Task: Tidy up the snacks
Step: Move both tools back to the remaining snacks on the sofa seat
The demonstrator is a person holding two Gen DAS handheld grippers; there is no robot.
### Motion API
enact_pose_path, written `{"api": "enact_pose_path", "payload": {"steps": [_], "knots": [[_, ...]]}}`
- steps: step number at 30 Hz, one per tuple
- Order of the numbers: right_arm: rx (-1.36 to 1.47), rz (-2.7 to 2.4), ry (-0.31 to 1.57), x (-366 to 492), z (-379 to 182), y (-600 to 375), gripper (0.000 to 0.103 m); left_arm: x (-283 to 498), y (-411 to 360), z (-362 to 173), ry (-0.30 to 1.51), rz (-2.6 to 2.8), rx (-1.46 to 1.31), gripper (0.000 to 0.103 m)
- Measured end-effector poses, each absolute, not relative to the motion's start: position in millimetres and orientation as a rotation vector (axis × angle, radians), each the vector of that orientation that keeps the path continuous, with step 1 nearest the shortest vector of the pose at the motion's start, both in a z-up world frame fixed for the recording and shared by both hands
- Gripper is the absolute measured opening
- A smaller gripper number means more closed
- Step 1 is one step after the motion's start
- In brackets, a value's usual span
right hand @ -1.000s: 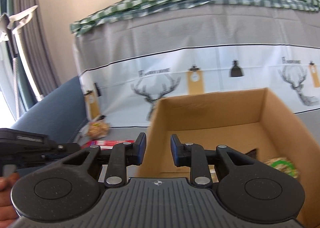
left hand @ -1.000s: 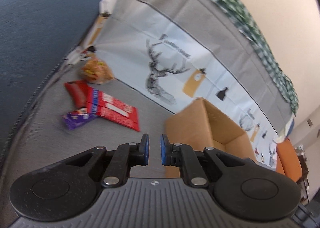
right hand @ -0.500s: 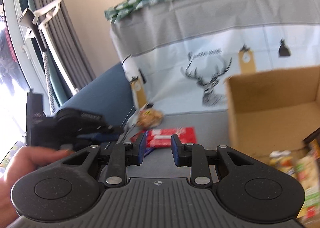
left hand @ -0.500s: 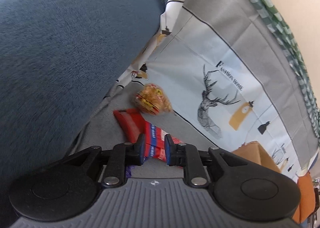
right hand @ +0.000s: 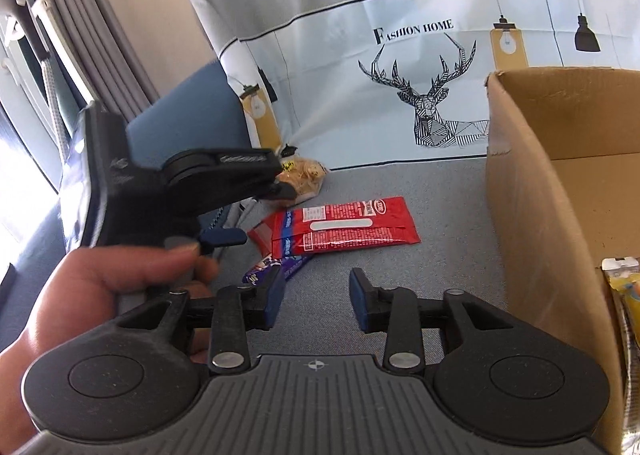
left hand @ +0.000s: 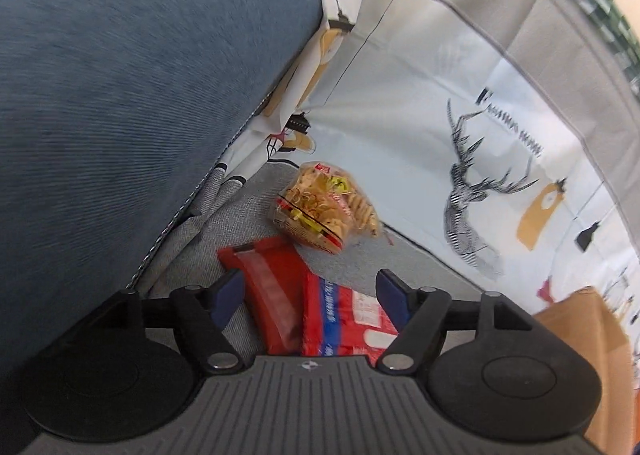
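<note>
On the grey seat lie a clear bag of crackers (left hand: pixel 324 207), a plain red packet (left hand: pixel 276 295) and a red-and-blue packet (left hand: pixel 352 319). My left gripper (left hand: pixel 309 291) hovers over the two red packets with its jaws opening wide. The packets show in the gap but the pads do not press them. In the right wrist view, the red packet (right hand: pixel 344 227), a purple packet (right hand: pixel 272 265) and the cracker bag (right hand: pixel 304 179) lie ahead. My right gripper (right hand: pixel 317 295) is opening over bare seat, nothing between its fingers. A hand (right hand: pixel 100 287) holds the left gripper (right hand: pixel 262 215) above the pile.
A cardboard box (right hand: pixel 532 183) stands open on the right with snack packs (right hand: pixel 624 295) inside. A deer-print cover (right hand: pixel 432 95) hangs over the backrest behind. A blue armrest (left hand: pixel 140 75) walls in the left side. Curtains (right hand: pixel 80 15) hang at far left.
Both views have swung left and down from the box to the snack pile. The left jaws went from nearly shut to wide apart; the right jaws parted a little.
</note>
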State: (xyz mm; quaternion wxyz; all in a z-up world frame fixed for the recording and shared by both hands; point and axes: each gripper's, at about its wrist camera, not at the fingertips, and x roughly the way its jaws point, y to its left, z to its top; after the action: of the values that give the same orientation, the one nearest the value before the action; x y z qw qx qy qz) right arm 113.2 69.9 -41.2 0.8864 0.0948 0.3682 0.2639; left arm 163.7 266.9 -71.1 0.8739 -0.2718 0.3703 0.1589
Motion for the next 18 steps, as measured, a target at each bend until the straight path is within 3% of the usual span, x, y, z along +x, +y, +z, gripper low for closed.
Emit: {"api": "enact_pose_path", "payload": {"steps": [5,7,9,11,14,18], "knots": [[0.197,0.533,0.807,122,-48,77,0.048,174,259,-81,0.811,0.336,-0.437,0.069],[0.208,0.525,0.824,126,-50,78,0.049,174,254,-80,0.824,0.324,-0.367,0.050],[0.219,0.520,0.839,128,-53,78,0.051,171,255,-78,0.831,0.302,-0.339,0.036],[0.229,0.517,0.854,130,-56,78,0.054,166,257,-78,0.852,0.263,-0.352,0.028],[0.232,0.528,0.862,130,-57,79,0.055,158,258,-78,0.911,0.200,-0.376,0.003],[0.229,0.530,0.865,130,-57,79,0.059,145,249,-86,1.028,0.096,-0.362,0.000]]}}
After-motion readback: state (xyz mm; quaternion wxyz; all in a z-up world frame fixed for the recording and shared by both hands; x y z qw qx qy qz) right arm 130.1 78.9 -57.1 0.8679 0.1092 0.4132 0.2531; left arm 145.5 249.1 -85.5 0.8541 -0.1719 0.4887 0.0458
